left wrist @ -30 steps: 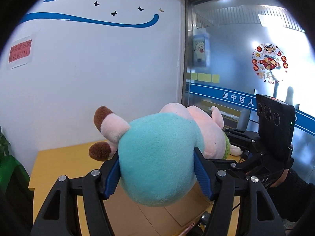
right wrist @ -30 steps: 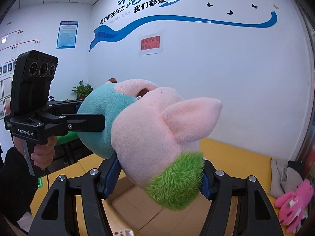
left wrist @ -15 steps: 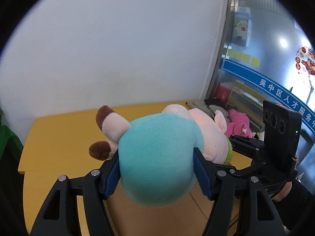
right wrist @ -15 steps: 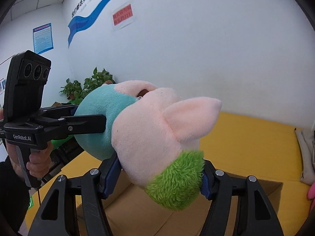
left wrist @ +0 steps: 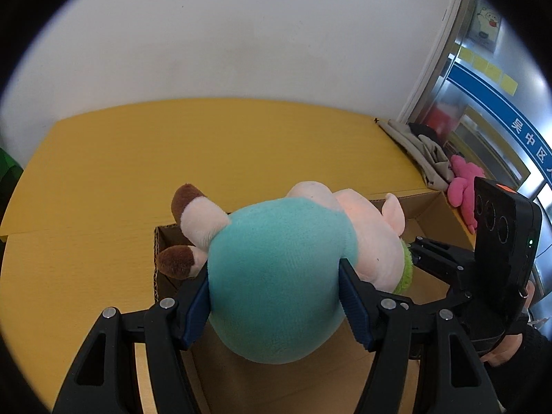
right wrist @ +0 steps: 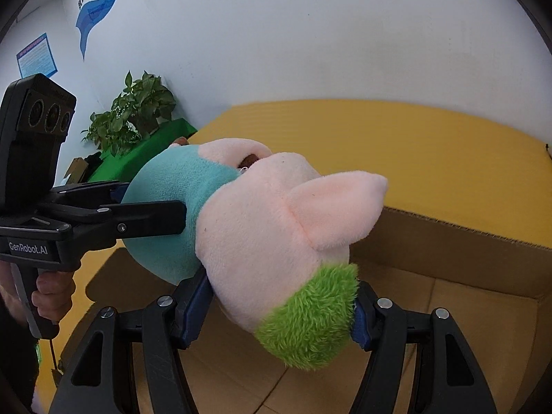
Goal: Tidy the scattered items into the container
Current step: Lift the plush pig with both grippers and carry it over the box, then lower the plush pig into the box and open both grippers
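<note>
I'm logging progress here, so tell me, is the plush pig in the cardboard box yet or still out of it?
Still out: the plush pig hangs above the open cardboard box, clamped by the left gripper and right gripper.

Office: wall posters [right wrist: 36, 55], potted plant [right wrist: 132, 114], glass door [left wrist: 496, 103].

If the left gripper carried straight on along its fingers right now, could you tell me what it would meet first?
Probably the far wall of the cardboard box, though depth is unclear. The left gripper is shut on the plush pig, which fills the line ahead.
</note>
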A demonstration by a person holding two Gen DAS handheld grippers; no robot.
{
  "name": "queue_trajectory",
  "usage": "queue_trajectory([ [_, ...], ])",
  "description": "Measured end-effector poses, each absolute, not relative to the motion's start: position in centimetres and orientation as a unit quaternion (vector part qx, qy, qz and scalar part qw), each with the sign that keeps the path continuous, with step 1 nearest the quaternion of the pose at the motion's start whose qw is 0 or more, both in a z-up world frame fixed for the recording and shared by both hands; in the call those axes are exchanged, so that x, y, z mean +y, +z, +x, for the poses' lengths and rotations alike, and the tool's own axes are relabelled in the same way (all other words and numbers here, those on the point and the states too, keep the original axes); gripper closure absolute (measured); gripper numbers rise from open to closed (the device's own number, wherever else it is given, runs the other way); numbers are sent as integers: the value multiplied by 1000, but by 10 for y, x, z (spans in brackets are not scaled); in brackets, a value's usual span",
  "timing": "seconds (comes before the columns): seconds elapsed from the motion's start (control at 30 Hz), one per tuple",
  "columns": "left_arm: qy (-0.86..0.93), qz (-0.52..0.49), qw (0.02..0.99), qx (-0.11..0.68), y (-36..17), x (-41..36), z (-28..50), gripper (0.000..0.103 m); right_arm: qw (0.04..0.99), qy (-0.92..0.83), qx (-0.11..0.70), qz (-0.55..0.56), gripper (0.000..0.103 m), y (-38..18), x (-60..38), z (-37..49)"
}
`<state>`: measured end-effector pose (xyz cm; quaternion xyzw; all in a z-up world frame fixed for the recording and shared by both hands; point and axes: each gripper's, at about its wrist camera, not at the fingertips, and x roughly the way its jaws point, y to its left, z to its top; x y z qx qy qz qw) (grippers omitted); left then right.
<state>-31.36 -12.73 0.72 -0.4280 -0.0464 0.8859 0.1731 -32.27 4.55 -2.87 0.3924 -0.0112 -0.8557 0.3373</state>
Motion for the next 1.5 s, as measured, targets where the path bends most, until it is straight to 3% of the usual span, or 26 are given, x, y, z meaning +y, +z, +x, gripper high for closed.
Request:
queue_trajectory([
  [0.33,877,-459,128,-60,-18,-154,-307,30,335,-846,32,413,29,-59,19,-323],
  [0.5,887,-440,116,-82,2,-161,-295,27,331,-842,29,425,9,-59,21,-325],
  [0.7,907,-388,102,-127,47,-179,-254,27,323,-851,99,402,8,-20,25,-304],
  [1.07,946,-307,86,-56,93,-105,-117,25,291,-901,42,318,0,90,108,-188],
  [1.5,954,-271,110,-64,82,-19,-10,23,226,-926,58,298,0,70,153,-46],
])
